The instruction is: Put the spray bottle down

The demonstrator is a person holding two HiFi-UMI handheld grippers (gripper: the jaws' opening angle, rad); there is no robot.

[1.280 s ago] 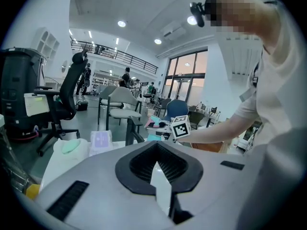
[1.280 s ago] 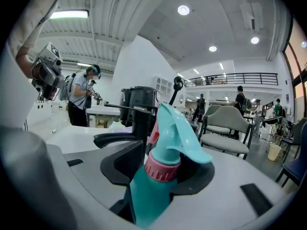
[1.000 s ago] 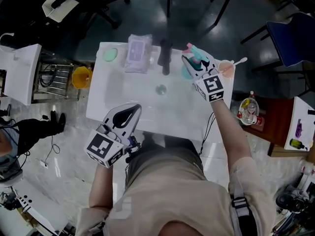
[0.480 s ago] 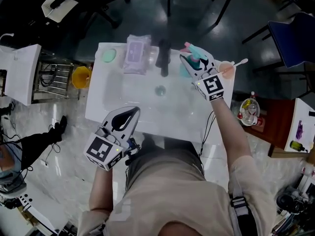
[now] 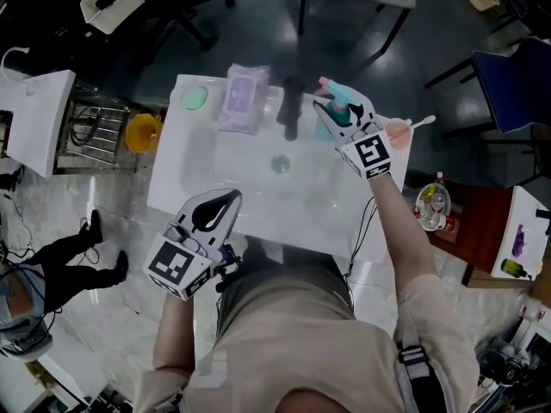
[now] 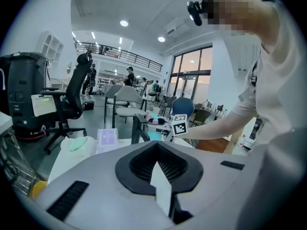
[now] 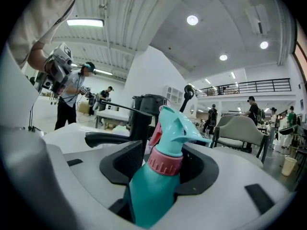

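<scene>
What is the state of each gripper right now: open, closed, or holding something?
Left gripper: closed, nothing between its jaws.
Right gripper: closed on the teal spray bottle.

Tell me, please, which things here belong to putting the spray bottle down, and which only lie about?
Job: spray bottle; right gripper, jaws closed on it; white washbasin.
Lying about: purple wipes pack; round green dish; pink cup; black tap.
</scene>
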